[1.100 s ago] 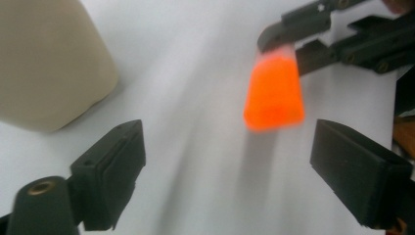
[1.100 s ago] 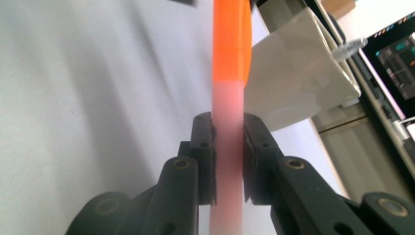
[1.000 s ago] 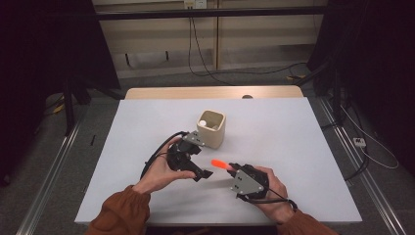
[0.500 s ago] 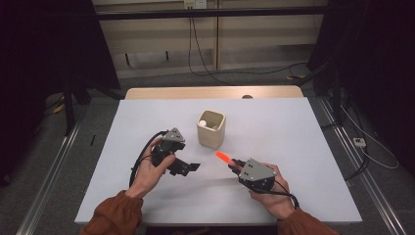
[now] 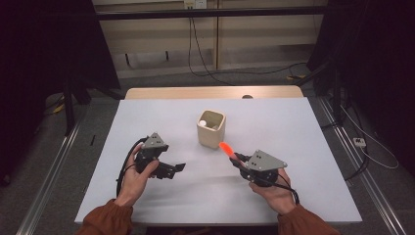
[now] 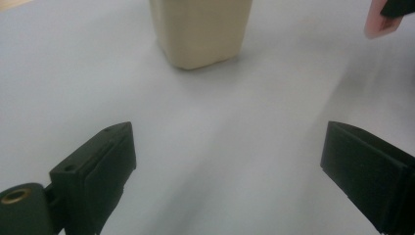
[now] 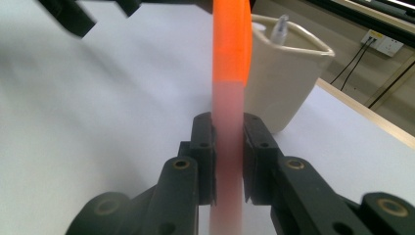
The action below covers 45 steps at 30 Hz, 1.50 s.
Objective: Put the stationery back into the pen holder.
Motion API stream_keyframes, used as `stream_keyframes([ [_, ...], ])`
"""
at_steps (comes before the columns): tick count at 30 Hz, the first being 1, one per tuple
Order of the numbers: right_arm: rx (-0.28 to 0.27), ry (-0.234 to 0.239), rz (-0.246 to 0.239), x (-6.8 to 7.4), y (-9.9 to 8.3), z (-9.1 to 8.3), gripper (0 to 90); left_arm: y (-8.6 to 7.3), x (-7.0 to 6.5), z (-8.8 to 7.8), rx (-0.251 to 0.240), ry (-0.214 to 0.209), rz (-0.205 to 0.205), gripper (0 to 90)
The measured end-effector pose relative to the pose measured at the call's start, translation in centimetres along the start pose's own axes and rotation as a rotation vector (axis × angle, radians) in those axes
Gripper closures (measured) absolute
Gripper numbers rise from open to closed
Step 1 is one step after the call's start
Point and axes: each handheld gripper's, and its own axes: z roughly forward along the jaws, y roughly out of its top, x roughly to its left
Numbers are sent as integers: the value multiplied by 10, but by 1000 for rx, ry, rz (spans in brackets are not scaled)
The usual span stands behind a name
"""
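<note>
My right gripper is shut on an orange-tipped pen, which points up-left toward the beige cup. In the right gripper view the jaws squeeze the pen's pale pink barrel, the orange end rises in front of the cup, and a white pen tip sticks out of the cup. My left gripper rests left of the cup, open, with nothing between its jaws. In the left gripper view the wide-apart jaws face the cup, and the pen's end shows at top right.
The white table has bare surface on both sides of the cup and behind it. A wooden strip runs along its far edge. Cables lie on the floor beyond the table. The left gripper's black cable loops beside the hand.
My left gripper has moved left, away from the pen and the right gripper, and sits lower on the table. The right gripper, with the pen still in it, has shifted slightly right and toward the cup.
</note>
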Motion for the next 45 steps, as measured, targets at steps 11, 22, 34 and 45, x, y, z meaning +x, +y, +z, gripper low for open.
stream_keyframes([
  [11,-112,-1,170,-26,23,14,781,-30,1,-16,-58,47,-36,60],
  [22,-222,-41,241,-54,57,34,781,-58,-2,-34,-64,100,-34,60],
  [34,-281,-65,286,-76,81,68,781,-70,-1,-39,-86,88,-86,60],
  [45,-236,-53,365,-85,59,113,780,-71,2,-38,-82,74,-84,60],
])
